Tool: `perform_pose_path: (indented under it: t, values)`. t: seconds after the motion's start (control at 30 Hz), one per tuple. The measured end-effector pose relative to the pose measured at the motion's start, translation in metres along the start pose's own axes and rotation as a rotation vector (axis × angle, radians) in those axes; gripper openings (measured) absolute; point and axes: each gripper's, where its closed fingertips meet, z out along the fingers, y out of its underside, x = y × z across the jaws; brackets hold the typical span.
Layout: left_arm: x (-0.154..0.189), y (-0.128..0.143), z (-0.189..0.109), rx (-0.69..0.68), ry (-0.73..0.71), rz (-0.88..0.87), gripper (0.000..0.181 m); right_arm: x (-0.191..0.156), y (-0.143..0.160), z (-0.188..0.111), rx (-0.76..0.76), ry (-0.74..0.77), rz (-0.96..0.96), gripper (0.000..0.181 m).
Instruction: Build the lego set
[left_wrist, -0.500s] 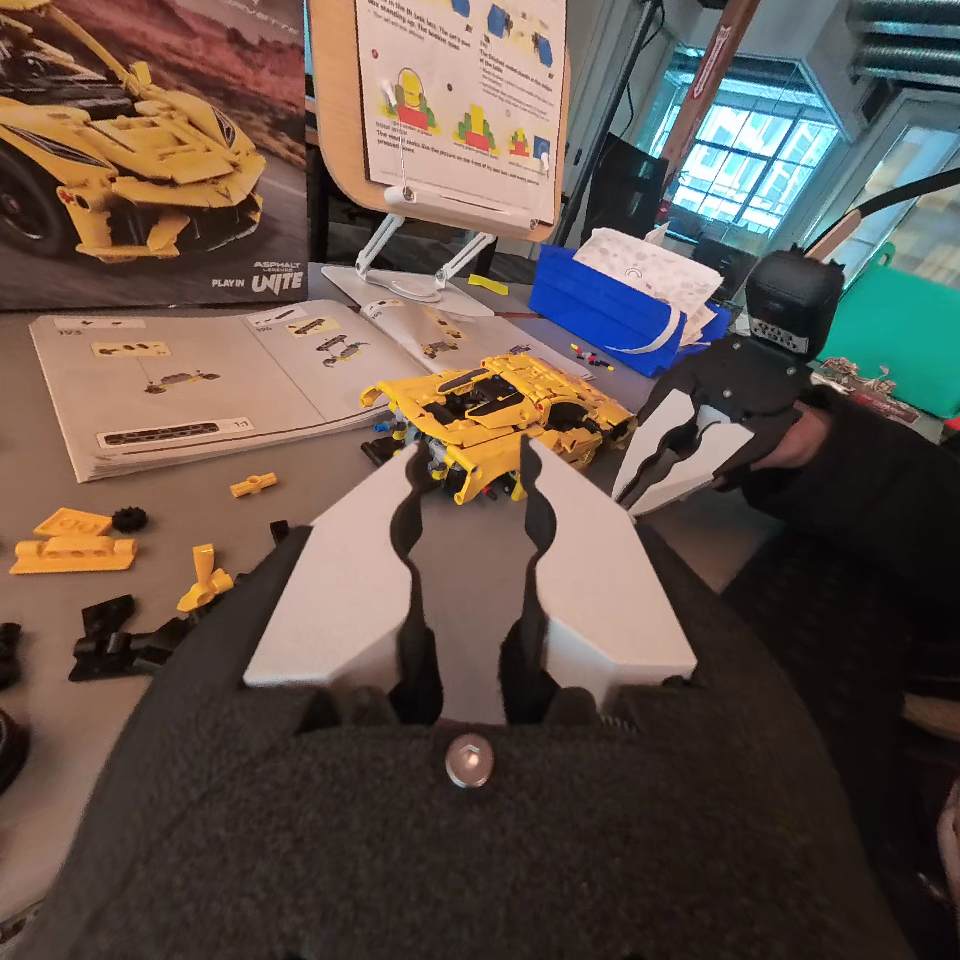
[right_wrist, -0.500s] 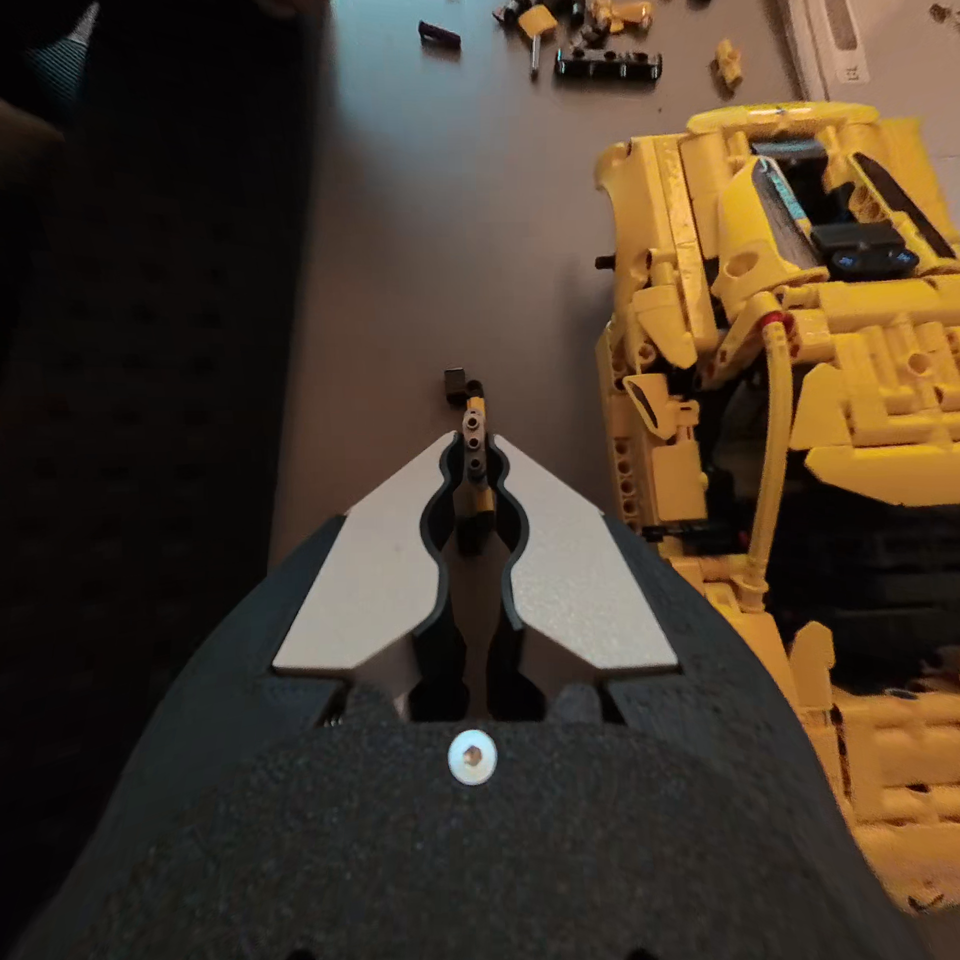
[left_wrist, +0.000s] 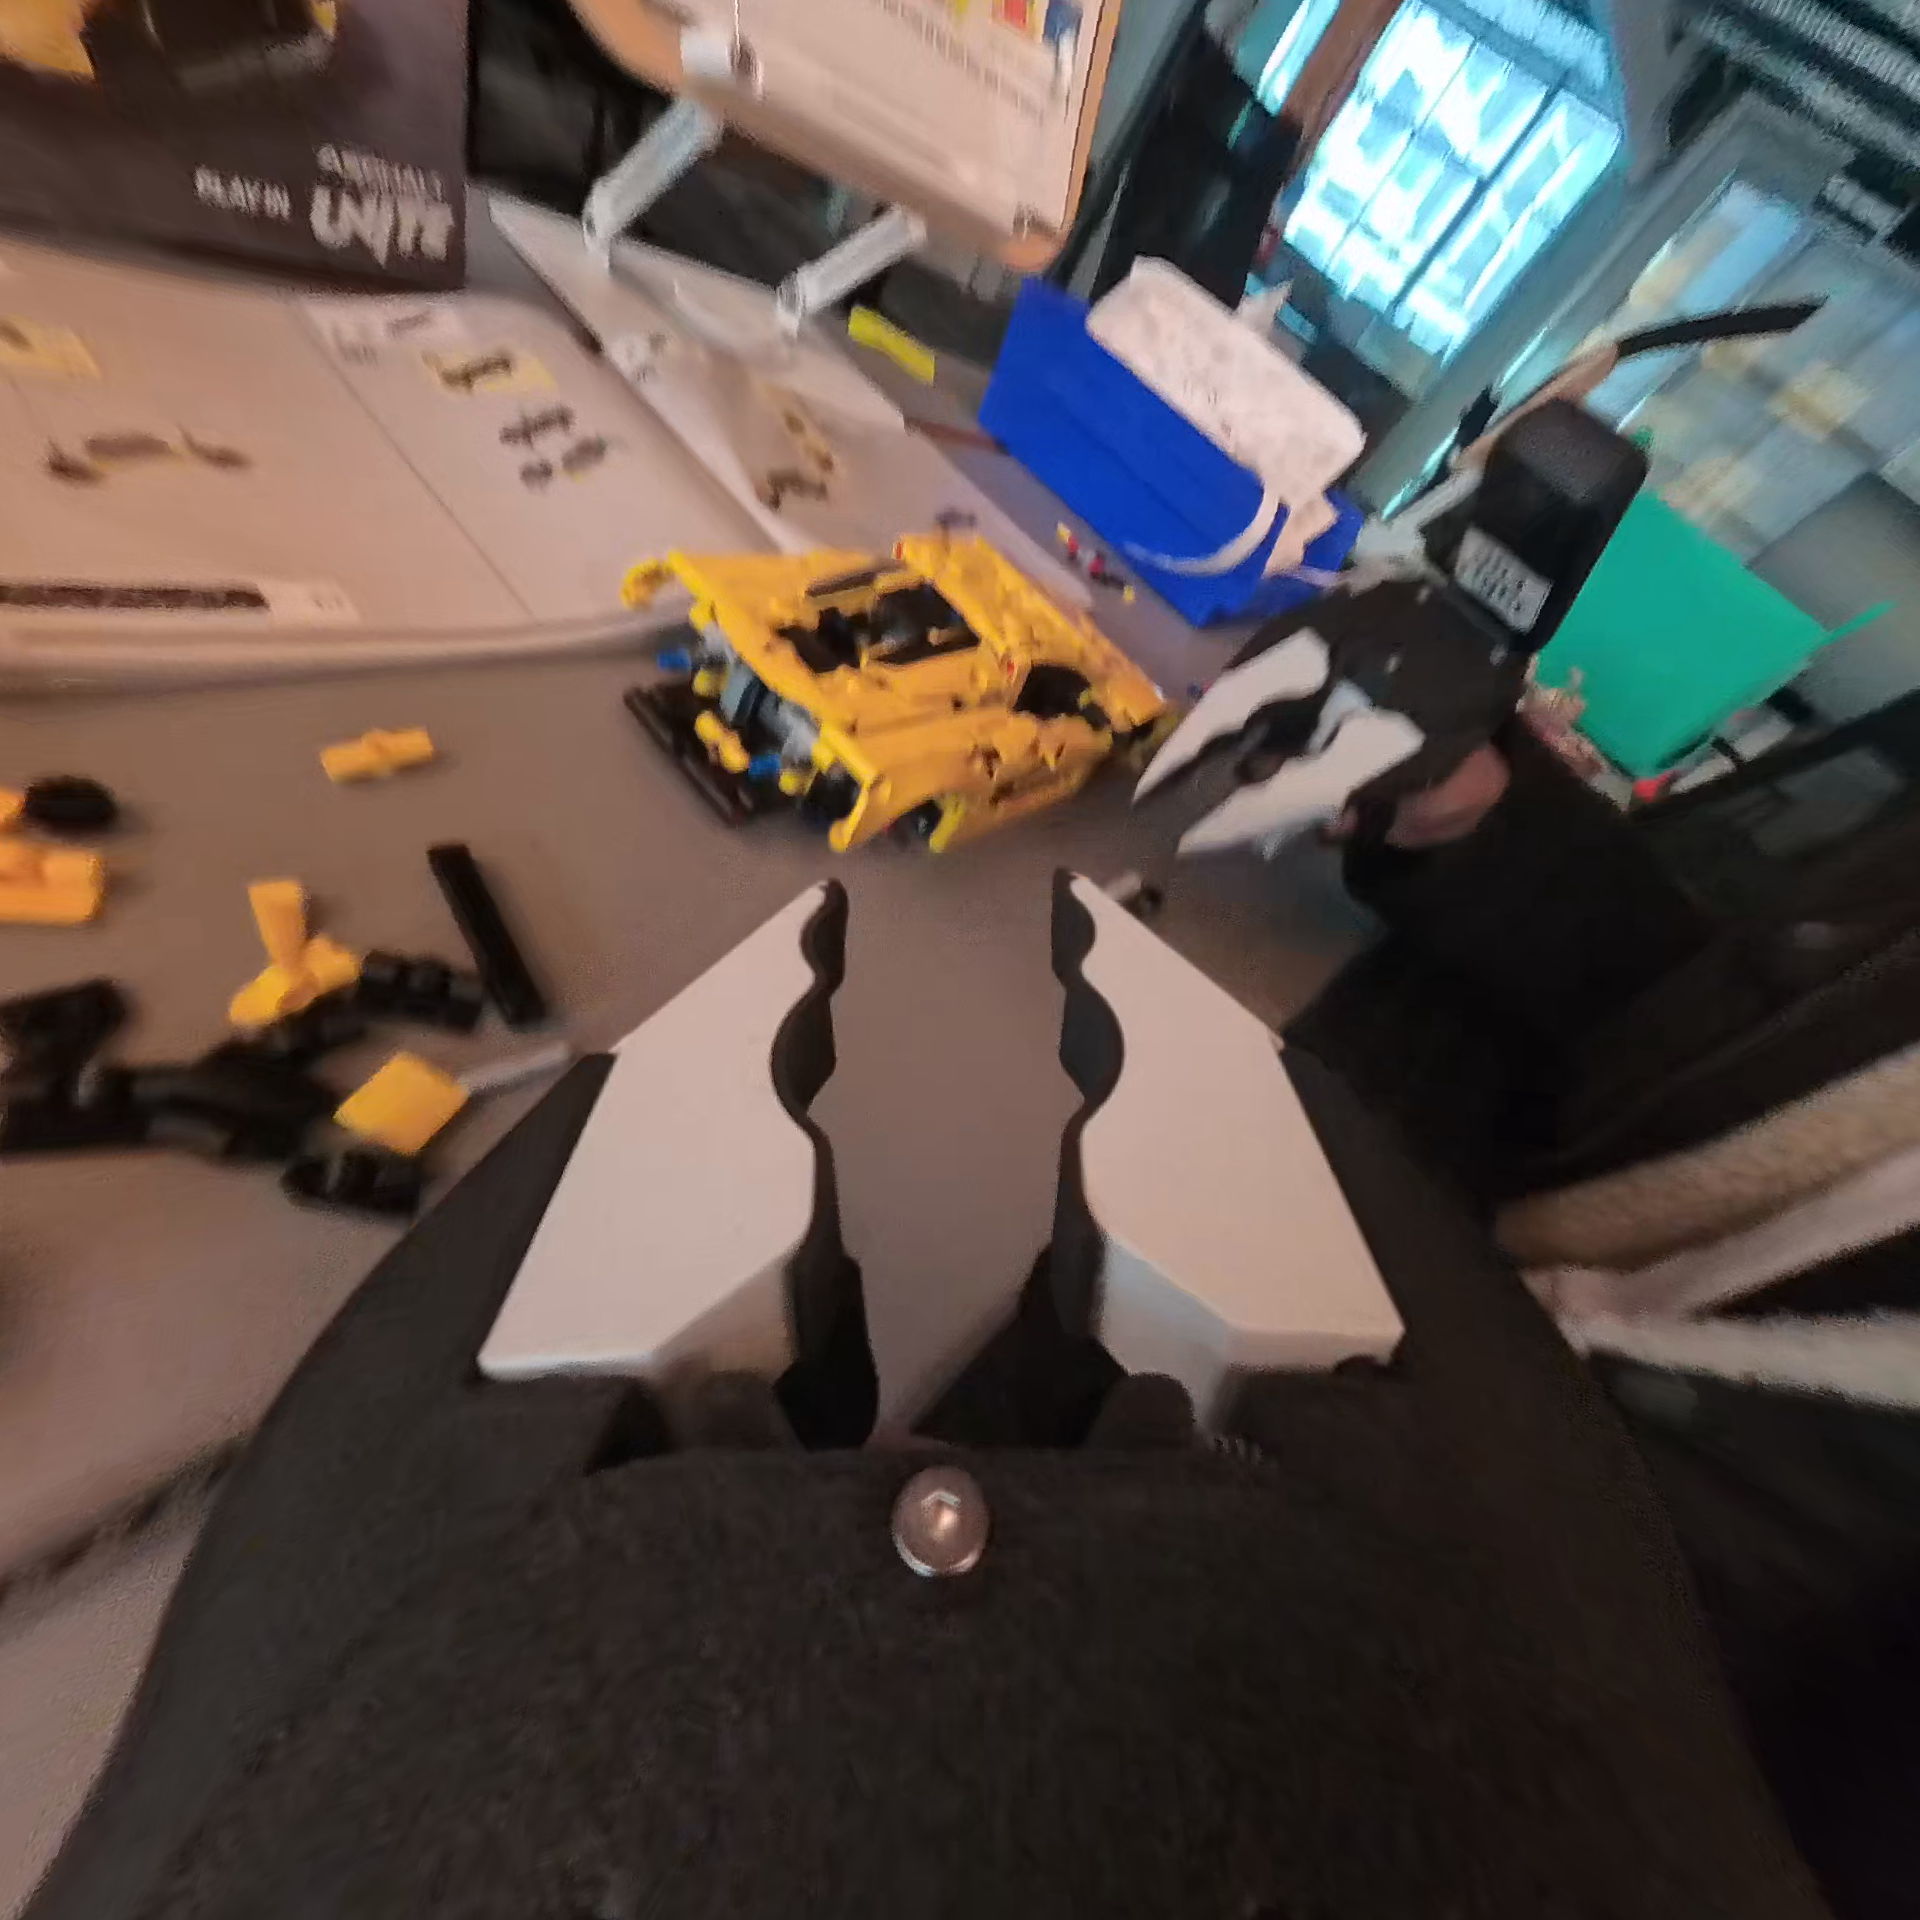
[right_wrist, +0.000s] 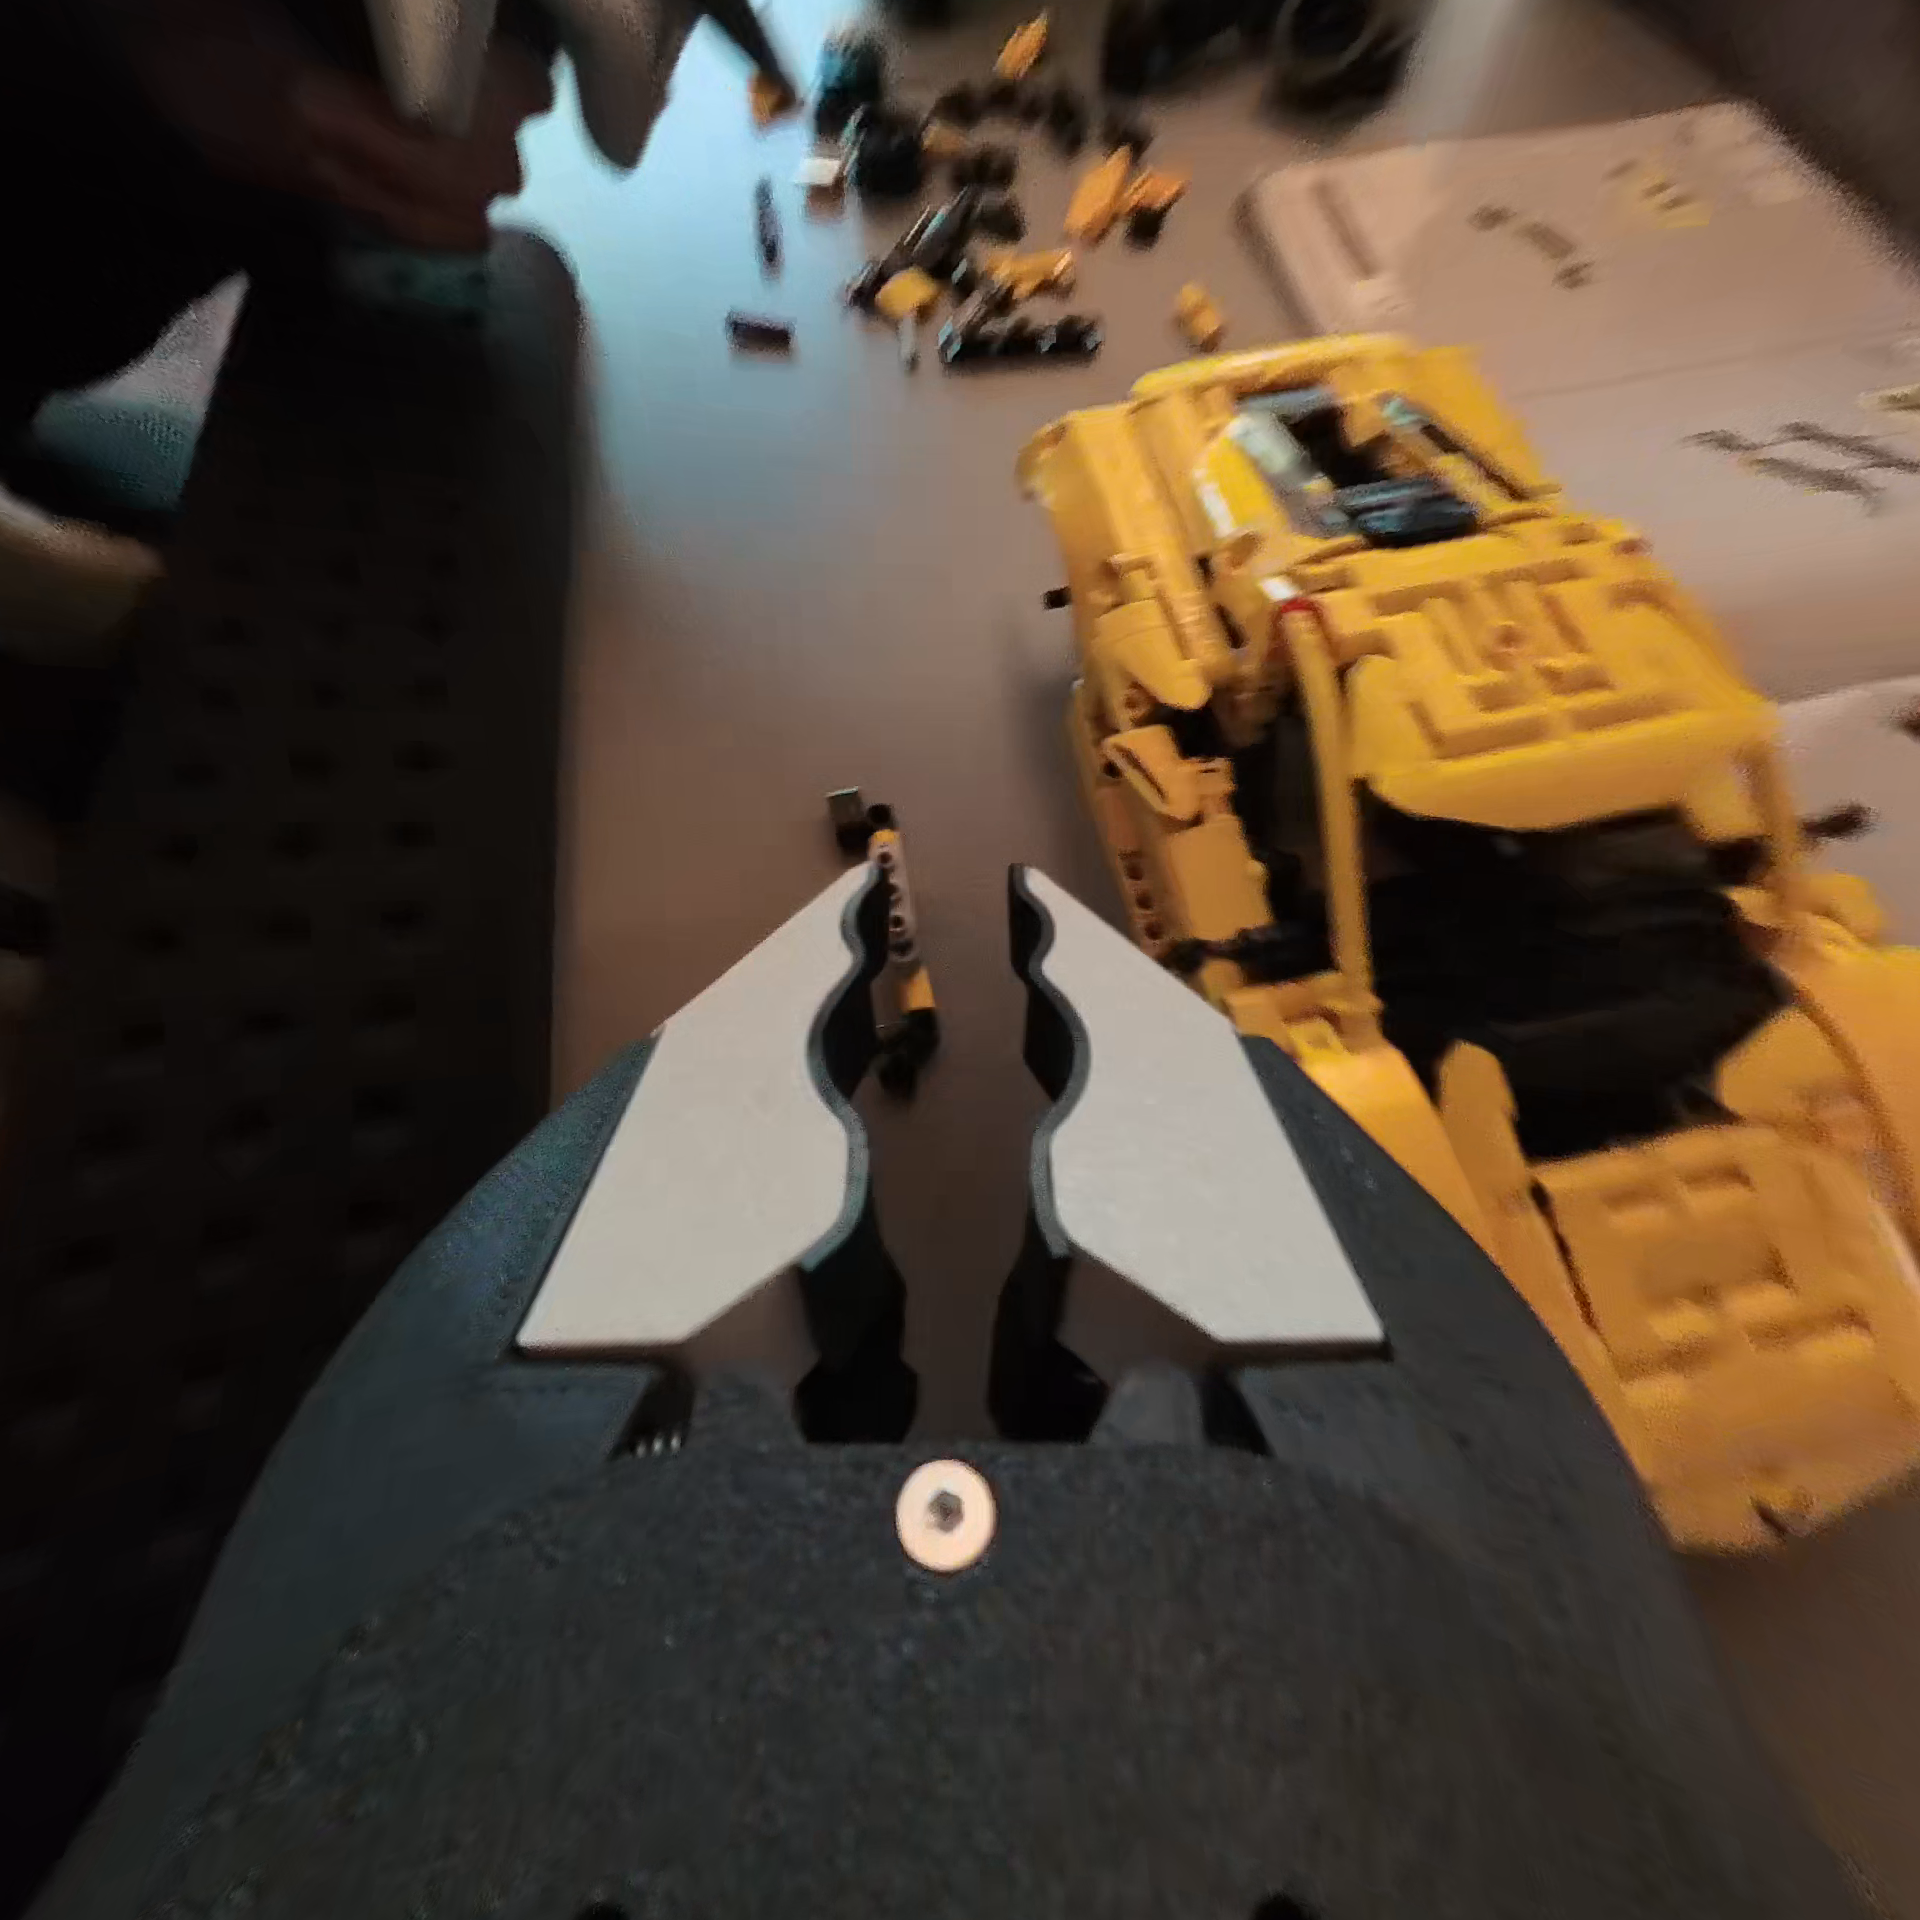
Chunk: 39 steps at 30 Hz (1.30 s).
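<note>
Both grippers spread wide over the grey table, nothing clamped in either.

The left gripper (left_wrist: 945, 899) hangs released above bare table (left_wrist: 935, 1039), the yellow car model (left_wrist: 894, 686) sitting beyond its tips; the right gripper (right_wrist: 940, 883) is released too, a small black-and-yellow beam piece (right_wrist: 899, 935) lying against its left finger (right_wrist: 727, 1122); the car is just right of it; loose parts (right_wrist: 987, 260) scattered farther off beside the open instruction booklet (right_wrist: 1558, 260).
</note>
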Motion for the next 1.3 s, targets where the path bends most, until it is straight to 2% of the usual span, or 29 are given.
perform_pose_path:
  t: [0.13,0.27,0.4,0.5,0.57,0.63,0.77,0.87,0.93,1.07,1.17,1.23,1.3]
  values:
    - [-0.046,0.006,-0.045,-0.038,-0.263,0.057,0.039,0.023,-0.009,-0.027,0.161,0.107,0.101,0.020]
    - [-0.076,0.006,-0.068,-0.056,-0.357,0.086,0.039,0.030,-0.021,-0.034,0.233,0.095,0.179,0.020]
    - [-0.080,0.000,-0.042,-0.083,-0.384,-0.040,0.039,0.028,-0.013,-0.027,0.172,0.115,0.145,0.019]
    - [-0.079,0.011,-0.008,-0.230,-0.397,-0.103,0.039,0.026,-0.011,-0.025,0.146,0.131,0.106,0.019]
    - [-0.080,0.009,0.010,-0.259,-0.424,-0.105,0.039,0.025,-0.013,-0.027,0.154,0.130,0.105,0.019]
    - [-0.090,0.002,0.020,-0.263,-0.521,-0.043,0.039,0.024,-0.015,-0.030,0.168,0.123,0.115,0.019]
    - [-0.107,0.011,0.030,-0.433,-0.669,0.057,0.039,0.021,-0.018,-0.034,0.195,0.090,0.147,0.018]
    - [-0.109,0.019,0.039,-0.507,-0.672,0.057,0.037,0.019,-0.021,-0.036,0.212,0.075,0.151,0.017]
    - [-0.113,0.024,0.040,-0.549,-0.684,0.064,0.030,0.022,-0.021,-0.038,0.215,0.091,0.155,0.014]
    - [-0.115,0.030,0.043,-0.610,-0.672,0.115,0.010,0.048,-0.025,-0.057,0.290,0.210,0.214,0.018]
    - [-0.115,0.030,0.045,-0.657,-0.642,0.185,0.007,0.081,-0.026,-0.089,0.399,0.364,0.289,0.021]
    - [-0.115,0.021,0.044,-0.690,-0.599,0.270,0.007,0.098,-0.022,-0.109,0.466,0.433,0.363,0.022]
    - [-0.121,-0.009,0.041,-0.690,-0.560,0.468,0.007,0.103,-0.022,-0.118,0.526,0.424,0.435,0.027]
